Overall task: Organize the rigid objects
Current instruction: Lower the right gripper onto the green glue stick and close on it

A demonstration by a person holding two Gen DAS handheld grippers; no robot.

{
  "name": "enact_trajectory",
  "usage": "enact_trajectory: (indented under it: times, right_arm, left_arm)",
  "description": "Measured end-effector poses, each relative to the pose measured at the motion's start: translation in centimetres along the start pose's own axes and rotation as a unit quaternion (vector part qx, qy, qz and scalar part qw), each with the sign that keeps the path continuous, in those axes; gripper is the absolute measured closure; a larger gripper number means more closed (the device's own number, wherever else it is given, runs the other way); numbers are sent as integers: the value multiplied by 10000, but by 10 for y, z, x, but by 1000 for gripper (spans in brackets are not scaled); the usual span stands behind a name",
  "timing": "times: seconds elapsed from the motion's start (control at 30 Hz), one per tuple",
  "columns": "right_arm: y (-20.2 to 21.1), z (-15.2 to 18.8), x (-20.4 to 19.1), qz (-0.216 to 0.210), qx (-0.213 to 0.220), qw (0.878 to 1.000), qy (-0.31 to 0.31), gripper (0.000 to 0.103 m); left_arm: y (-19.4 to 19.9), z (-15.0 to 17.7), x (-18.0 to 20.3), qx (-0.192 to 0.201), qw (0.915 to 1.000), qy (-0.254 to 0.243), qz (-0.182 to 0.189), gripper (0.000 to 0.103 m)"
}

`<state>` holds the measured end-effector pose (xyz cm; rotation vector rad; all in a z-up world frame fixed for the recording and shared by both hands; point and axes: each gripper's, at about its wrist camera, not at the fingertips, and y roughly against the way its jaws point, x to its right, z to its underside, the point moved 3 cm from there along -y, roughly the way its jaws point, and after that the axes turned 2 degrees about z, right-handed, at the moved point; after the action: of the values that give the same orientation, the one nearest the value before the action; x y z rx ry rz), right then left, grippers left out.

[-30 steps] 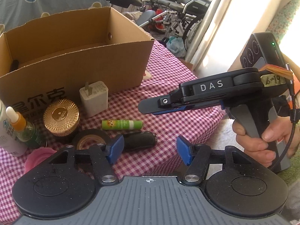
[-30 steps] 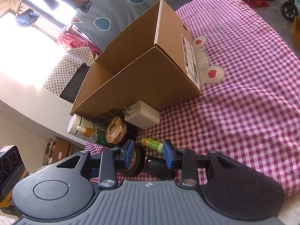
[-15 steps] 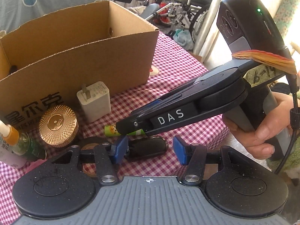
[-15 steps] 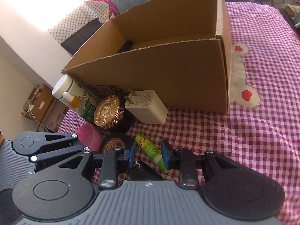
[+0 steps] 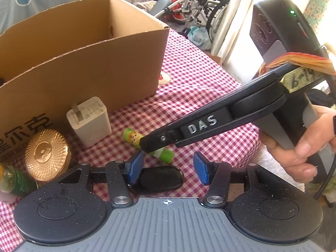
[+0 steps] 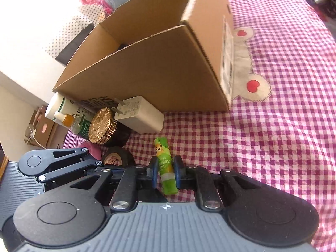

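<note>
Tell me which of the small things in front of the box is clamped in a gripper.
The green tube: the right gripper is shut on it. The white charger, gold-lidded jar and tape roll lie free.

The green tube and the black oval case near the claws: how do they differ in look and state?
The green tube is slim, bright, with a cartoon print; the black oval case is wider, flatter and plain. The tube is clamped in the shut right claw; the case lies unpinched between the pads of the open left claw. Both lie on the checked cloth.
</note>
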<state>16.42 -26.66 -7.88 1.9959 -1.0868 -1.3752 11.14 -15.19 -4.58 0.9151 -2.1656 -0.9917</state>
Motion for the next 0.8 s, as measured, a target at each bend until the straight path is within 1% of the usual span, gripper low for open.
enact_trajectory:
  times: [0.17, 0.27, 0.47, 0.6, 0.8]
  right_arm:
    - [5, 8, 26, -369, 70, 9962, -786, 88]
    - [5, 9, 32, -502, 97, 9936, -1010, 88]
    - [5, 9, 34, -583, 96, 9918, -1133, 88]
    - [7, 12, 37, -686, 221, 9893, -1270, 86]
    - [14, 19, 39, -720, 423, 9862, -1430, 86]
  left_arm:
    - [-15, -6, 2, -175, 9997, 92, 162, 52]
    - [-23, -9, 2, -264, 9995, 112, 99, 52]
    - [-26, -15, -2, -257, 9996, 137, 24, 53]
    - [-26, -18, -1, -201, 9997, 118, -47, 53]
    - [-17, -17, 2, -91, 9999, 83, 22, 53]
